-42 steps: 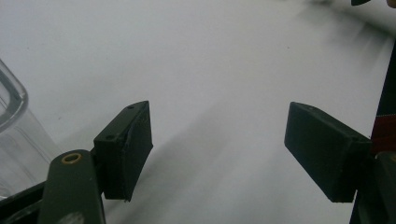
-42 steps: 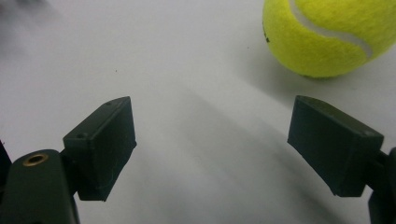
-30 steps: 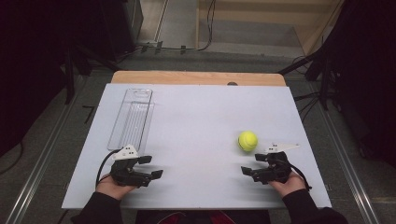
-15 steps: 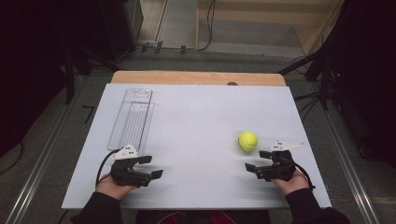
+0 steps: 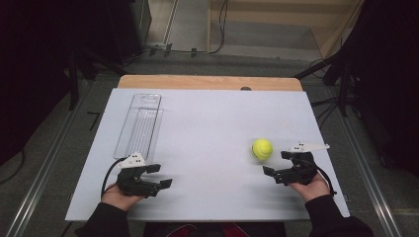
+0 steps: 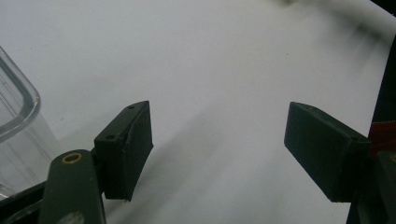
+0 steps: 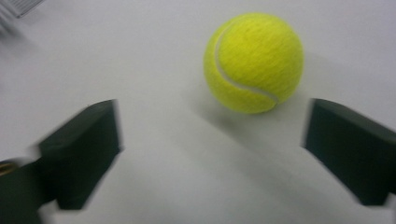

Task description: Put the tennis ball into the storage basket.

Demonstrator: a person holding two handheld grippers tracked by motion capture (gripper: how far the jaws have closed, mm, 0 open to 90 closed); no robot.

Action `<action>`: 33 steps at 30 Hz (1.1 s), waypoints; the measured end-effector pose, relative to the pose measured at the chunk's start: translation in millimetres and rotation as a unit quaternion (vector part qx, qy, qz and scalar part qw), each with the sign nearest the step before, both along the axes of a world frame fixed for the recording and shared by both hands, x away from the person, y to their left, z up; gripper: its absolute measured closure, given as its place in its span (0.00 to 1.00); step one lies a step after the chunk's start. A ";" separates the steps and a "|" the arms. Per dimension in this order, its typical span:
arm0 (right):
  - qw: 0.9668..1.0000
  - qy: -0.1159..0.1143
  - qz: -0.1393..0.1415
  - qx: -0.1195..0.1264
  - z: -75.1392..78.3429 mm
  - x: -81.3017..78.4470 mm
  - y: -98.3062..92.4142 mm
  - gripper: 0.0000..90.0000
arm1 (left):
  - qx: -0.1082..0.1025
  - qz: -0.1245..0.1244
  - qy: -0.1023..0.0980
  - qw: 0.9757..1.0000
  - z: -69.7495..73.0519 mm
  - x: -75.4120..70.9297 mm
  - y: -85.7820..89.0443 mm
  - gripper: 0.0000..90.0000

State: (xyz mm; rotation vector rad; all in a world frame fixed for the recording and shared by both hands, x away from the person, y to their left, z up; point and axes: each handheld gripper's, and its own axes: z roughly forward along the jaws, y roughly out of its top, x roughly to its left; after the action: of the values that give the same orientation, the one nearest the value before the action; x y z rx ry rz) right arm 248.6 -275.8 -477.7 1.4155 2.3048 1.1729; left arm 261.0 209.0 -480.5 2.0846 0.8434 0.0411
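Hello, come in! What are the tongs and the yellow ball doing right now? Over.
Right tongs just opened wide, nothing gripped. Tennis ball loose on the white table, just ahead of them. Left tongs open, empty, beside the clear tray. Path to ball clear.

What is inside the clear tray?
Nothing shows inside the clear tray: its ribbed floor looks bare. The ball lies apart on the table. Nothing covers the tray.

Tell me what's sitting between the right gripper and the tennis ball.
Nothing: between the open right gripper and the tennis ball is bare white table, plain in the right gripper view.
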 end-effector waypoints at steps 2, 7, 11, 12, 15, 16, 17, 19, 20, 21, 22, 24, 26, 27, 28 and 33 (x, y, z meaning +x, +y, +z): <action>1.000 -0.006 -0.002 0.002 1.5 1.8 0.8 0.00 | -0.001 0.001 0.000 1.000 -0.1 0.0 0.0 0.27; 1.000 -0.001 -0.022 0.005 9.6 7.1 0.9 0.00 | -0.001 0.001 0.001 1.000 -0.7 0.0 -0.1 0.27; 1.000 0.004 -0.028 0.004 15.2 12.3 -0.5 0.00 | 0.003 0.000 0.004 1.000 -1.4 0.6 0.2 0.27; 1.000 0.003 -0.029 -0.001 16.3 13.2 -0.2 0.00 | 0.002 0.001 0.003 1.000 -1.5 0.5 0.2 0.27; 1.000 0.002 -0.027 -0.001 20.9 17.5 0.9 0.00 | 0.002 0.003 0.002 1.000 -0.9 0.5 0.2 0.27; 1.000 -0.001 -0.026 -0.001 21.6 18.6 1.2 0.00 | 0.002 0.003 0.002 1.000 -1.0 0.6 0.3 0.27; 1.000 -0.004 -0.029 -0.002 22.7 20.6 1.9 0.00 | 0.002 0.003 0.002 1.000 -1.3 0.7 0.3 0.27; 1.000 -0.005 -0.030 -0.007 23.9 24.0 3.5 0.00 | 0.002 0.003 0.001 1.000 -1.4 0.9 0.5 0.27; 1.000 -0.005 -0.027 -0.009 24.5 25.5 4.4 0.00 | 0.001 0.003 0.002 1.000 -1.5 0.9 0.6 0.27; 1.000 -0.004 -0.025 -0.010 25.2 27.1 5.3 0.00 | 0.002 0.003 0.002 1.000 -1.3 0.9 0.8 0.27; 1.000 -0.004 -0.025 -0.010 25.7 28.6 6.6 0.00 | 0.002 0.003 0.001 1.000 -1.3 1.0 1.0 0.27; 1.000 -0.003 -0.022 -0.013 27.6 33.4 9.5 0.00 | -0.001 0.004 0.001 1.000 -1.6 1.1 1.1 0.27; 1.000 -0.005 -0.020 -0.011 29.1 37.4 11.6 0.00 | -0.002 0.004 0.002 1.000 -1.7 1.1 1.1 0.27; 1.000 -0.005 -0.019 -0.012 30.1 39.3 12.6 0.00 | -0.001 0.003 0.002 1.000 -1.8 1.2 1.0 0.27; 1.000 -0.005 -0.019 -0.012 30.1 39.3 12.6 0.00 | 0.000 0.003 0.001 1.000 -1.7 1.1 0.9 0.27; 1.000 -0.008 -0.017 -0.011 35.0 47.6 16.2 0.00 | -0.003 0.003 0.003 1.000 -2.2 1.3 0.7 0.27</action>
State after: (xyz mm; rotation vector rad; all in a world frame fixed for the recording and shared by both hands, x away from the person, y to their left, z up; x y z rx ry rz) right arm 296.3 -259.5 -442.6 1.4276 2.2670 1.1399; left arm 262.3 209.7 -482.7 2.0788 0.8525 0.0345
